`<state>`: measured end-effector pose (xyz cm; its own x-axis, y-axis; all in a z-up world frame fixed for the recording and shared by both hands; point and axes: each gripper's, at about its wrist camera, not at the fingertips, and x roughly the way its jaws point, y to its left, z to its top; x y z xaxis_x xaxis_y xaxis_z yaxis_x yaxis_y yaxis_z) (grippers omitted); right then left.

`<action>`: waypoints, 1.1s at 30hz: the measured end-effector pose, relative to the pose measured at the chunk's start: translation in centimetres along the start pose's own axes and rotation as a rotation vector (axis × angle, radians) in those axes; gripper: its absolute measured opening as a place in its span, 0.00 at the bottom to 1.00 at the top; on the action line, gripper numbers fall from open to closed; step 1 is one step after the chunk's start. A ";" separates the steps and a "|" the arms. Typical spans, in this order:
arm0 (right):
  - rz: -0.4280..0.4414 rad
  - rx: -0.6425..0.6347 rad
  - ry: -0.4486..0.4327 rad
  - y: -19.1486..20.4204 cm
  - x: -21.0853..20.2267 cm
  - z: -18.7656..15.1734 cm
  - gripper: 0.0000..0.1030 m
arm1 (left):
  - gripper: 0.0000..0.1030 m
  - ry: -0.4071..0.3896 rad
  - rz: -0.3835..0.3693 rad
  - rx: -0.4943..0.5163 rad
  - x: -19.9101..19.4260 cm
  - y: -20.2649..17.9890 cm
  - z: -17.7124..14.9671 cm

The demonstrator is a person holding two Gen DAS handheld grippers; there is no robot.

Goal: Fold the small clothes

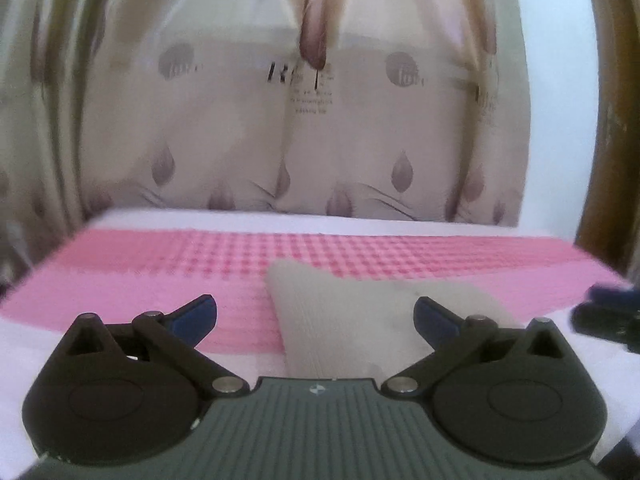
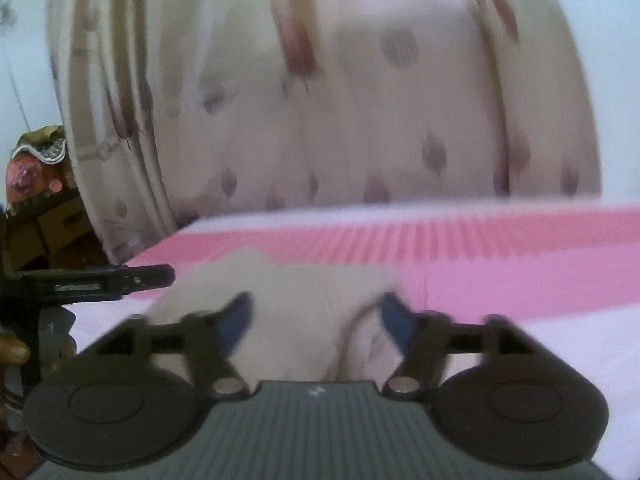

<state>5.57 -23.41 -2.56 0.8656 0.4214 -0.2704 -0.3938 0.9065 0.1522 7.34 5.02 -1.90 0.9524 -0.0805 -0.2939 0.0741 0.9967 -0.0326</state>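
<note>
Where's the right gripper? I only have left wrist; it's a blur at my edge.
Observer: The right gripper is over the near part of the cloth.
Operator: Gripping it?
Observer: No. The jaws stand apart with nothing pinched, as far as the blur shows.
Operator: Anything off the table's left side?
Observer: Cardboard boxes by the curtain, outside your view.

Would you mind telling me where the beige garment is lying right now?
The beige garment lies on the pink checked cloth, just ahead of both open grippers: in the left wrist view it sits right of centre, in the right wrist view about centre, before the curtain.
</note>
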 end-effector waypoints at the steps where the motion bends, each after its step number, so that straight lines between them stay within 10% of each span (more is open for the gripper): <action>1: -0.022 -0.026 -0.027 0.8 -0.6 0.2 0.85 | 1.00 -0.010 0.019 0.036 -0.7 -0.7 0.3; 12: -0.144 -0.094 -0.117 4.3 -5.8 -1.2 0.91 | 1.00 -0.252 0.134 0.097 -8.1 -6.1 2.0; 22: -0.159 -0.066 -0.109 4.5 -7.2 -1.6 0.96 | 1.00 -0.157 -0.002 -0.023 -8.9 -5.0 2.2; 33: -0.183 -0.098 -0.076 5.5 -7.0 -2.4 0.96 | 1.00 -0.122 0.082 -0.028 -7.6 -4.0 0.1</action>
<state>-3.39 -21.32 -2.08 0.9448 0.2498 -0.2122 -0.2529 0.9674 0.0128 -0.19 1.64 0.58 0.9839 0.0051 -0.1787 -0.0126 0.9991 -0.0407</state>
